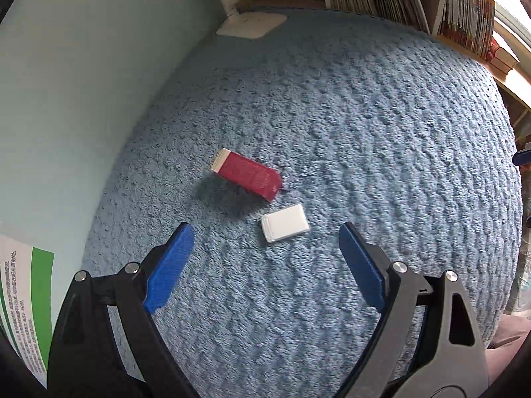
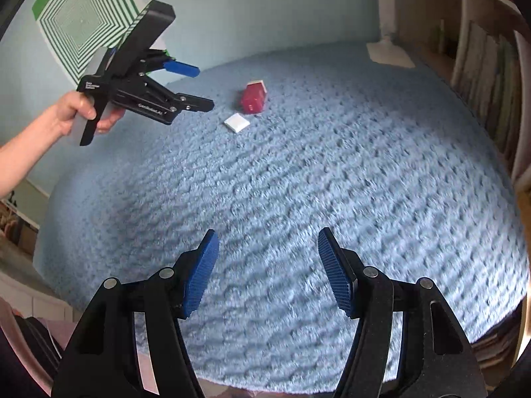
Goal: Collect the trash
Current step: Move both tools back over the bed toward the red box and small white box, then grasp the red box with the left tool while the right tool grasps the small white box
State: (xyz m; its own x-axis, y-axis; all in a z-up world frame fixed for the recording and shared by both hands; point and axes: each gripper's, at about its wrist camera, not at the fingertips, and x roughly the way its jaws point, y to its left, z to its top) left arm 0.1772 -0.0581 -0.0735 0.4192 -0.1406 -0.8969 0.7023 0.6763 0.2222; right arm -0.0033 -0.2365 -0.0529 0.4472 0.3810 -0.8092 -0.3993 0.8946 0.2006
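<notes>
- Right gripper (image 2: 267, 265) hung over the blue carpet (image 2: 332, 172), jaws apart, nothing between them.
- Far ahead, a red carton (image 2: 254, 98) lay beside a white box (image 2: 236, 122).
- A hand (image 2: 78, 112) held the left gripper (image 2: 199, 88) above the carpet, jaws spread.

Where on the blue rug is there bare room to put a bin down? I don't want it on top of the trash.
Most of the blue rug is bare: the wide stretch from the right gripper up to the bookshelf. It is crowded only near the wall, where the red carton and white box lie close together by the left gripper.
</notes>
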